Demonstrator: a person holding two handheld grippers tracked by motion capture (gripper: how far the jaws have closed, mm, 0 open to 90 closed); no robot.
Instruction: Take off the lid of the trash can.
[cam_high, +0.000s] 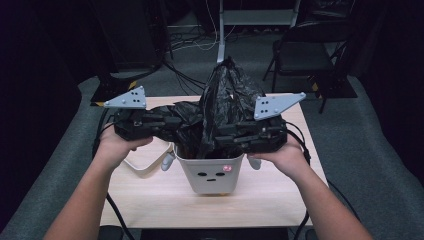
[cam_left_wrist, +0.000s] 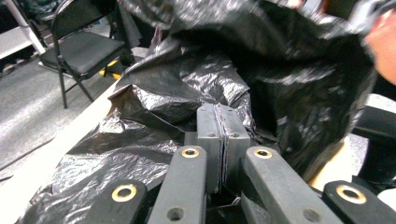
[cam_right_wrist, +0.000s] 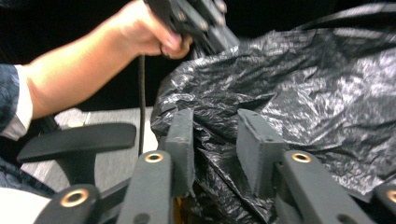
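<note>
Surface (cam_high: 150, 200): a pale wooden top; the bin stood near its front edge, so a hard sideways tug on the bag could have slid or tipped it toward the person.
Bag (cam_high: 225, 100): black plastic, bunched and standing up out of the bin, one flap spread toward the left gripper. Not yet over the rim. Risk judged: thin film tearing if both grippers pulled apart.
Bin (cam_high: 212, 172): small, white, a face printed on its front, between the two hands. Light by the look of it; it could have lifted with the bag.
Left gripper (cam_left_wrist: 223, 135): jaws fully closed, a fold of bag pinched between the pads. A thin fold could have slipped out under tension.
Right gripper (cam_right_wrist: 217, 140): jaws partly apart, bag film between them, pads not pressing. Closing there could have caught several layers and sealed the mouth.
</note>
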